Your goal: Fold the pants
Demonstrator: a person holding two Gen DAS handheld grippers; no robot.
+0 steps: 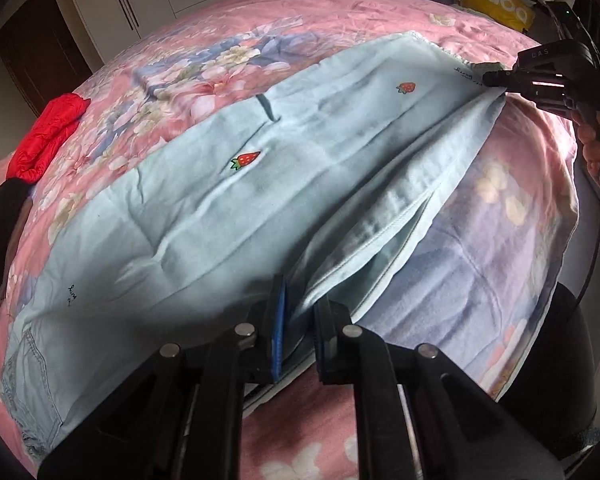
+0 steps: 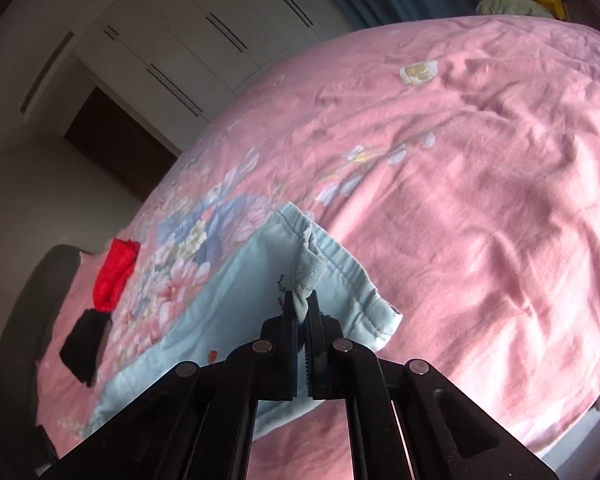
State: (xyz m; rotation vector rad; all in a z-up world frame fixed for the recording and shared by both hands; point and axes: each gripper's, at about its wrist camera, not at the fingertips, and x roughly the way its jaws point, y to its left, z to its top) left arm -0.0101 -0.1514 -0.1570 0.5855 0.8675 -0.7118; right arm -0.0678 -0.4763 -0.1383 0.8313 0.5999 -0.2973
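- pants [image 1: 204,200] lie spread on the bed [image 1: 480,240], near edge lifted.
- left claw [image 1: 300,320] seems clenched on that edge's hem end.
- right claw [image 2: 303,312] clenched on the waistband.
- lengthwise fold underway; crosswise folds are left.

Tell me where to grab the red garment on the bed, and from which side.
Take the red garment at its far rounded end, coming straight down from above. It lies bunched and puffy on the pink bedcover, with a black garment against its near end, so a top pinch on the free far end likely lifts it alone.
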